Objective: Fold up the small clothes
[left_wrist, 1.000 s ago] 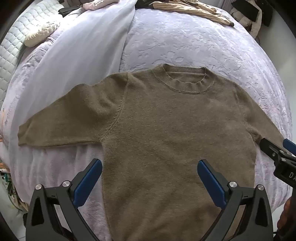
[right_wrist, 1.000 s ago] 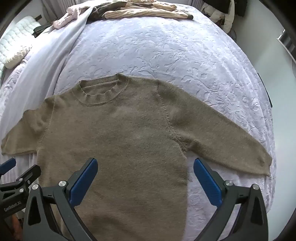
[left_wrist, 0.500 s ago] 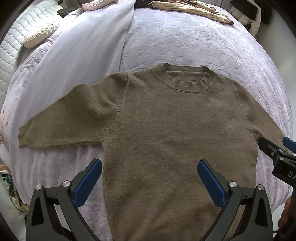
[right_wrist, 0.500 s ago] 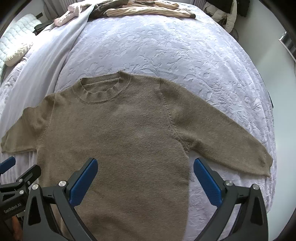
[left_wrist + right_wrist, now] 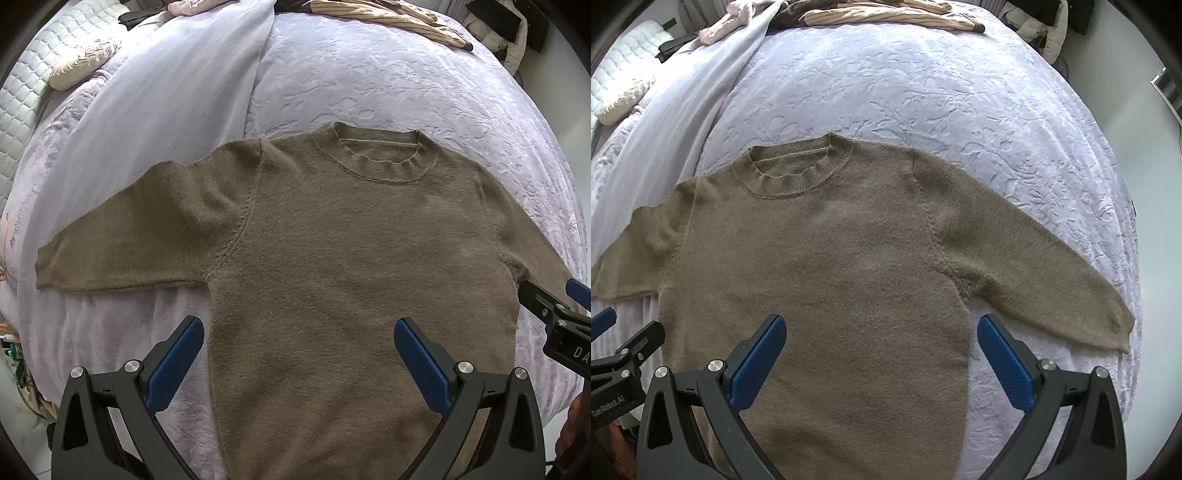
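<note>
One olive-brown sweater (image 5: 351, 266) lies flat and face up on the lilac bedspread (image 5: 369, 74), neck band toward the far end of the bed and both sleeves spread outward. From the left wrist camera, the left gripper (image 5: 299, 354) hangs above the lower body of the sweater with its jaws spread wide and nothing between its two blue pads (image 5: 173, 365). Only this view shows the whole left sleeve (image 5: 140, 243), which rests on a smooth pale blanket (image 5: 166, 96) laid across the bedspread; the right sleeve is partly hidden behind the right gripper (image 5: 565, 306), which shows at the right edge, too little of it visible here to judge its opening. A cream pillow (image 5: 81, 66) sits at the far left.

From the right wrist camera, the right gripper (image 5: 881, 354) is likewise wide open and empty, poised over the sweater's (image 5: 820, 280) lower right side, with one blue pad (image 5: 1004, 365) over the bedspread (image 5: 923, 81) just beside the side seam. Here the whole right sleeve (image 5: 1030, 269) shows, its cuff near the bed's edge. Part of the left gripper (image 5: 624, 354) shows at the lower left. One heap of striped and pink clothes (image 5: 871, 14) lies along the far end of the bed.
</note>
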The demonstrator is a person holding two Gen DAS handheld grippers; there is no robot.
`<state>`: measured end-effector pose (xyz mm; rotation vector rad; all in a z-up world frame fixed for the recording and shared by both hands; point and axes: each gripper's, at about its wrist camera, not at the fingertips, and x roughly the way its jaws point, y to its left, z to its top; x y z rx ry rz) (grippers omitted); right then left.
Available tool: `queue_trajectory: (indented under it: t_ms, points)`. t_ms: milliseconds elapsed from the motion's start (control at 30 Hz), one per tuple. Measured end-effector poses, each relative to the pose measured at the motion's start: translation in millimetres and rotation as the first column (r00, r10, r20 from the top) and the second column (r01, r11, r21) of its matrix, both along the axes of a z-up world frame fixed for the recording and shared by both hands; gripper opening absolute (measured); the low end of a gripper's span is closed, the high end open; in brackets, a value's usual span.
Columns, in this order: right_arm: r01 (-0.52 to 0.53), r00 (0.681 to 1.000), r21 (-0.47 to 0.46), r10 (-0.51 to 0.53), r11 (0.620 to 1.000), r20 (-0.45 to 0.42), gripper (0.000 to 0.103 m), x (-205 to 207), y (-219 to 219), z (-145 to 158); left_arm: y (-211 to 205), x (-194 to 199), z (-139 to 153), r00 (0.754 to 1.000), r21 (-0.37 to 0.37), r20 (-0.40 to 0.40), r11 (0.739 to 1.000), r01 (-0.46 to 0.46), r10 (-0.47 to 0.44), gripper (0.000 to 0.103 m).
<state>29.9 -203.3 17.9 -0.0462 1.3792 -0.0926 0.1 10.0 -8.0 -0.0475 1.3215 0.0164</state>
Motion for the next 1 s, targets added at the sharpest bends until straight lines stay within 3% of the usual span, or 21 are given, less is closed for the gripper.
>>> queue_trajectory:
  t_ms: [267, 400, 1000]
  points:
    - [0.000, 1.000, -0.010, 0.000, 1.000, -0.010, 0.103, 3, 1, -3, -1, 0, -7, 0.999, -0.090, -0.043, 0.996, -0.007, 0.003, 0.103]
    - [-0.001, 1.000, -0.009, 0.001, 1.000, -0.011, 0.103, 3, 0, -3, -1, 0, -8, 1.000, -0.047, -0.020, 0.999, -0.004, 0.003, 0.103]
    - [0.004, 0.999, -0.023, -0.005, 1.000, -0.032, 0.103, 2, 3, -11, 2, 0, -14, 1.000, -0.067, 0.008, 0.998, -0.011, 0.012, 0.103]
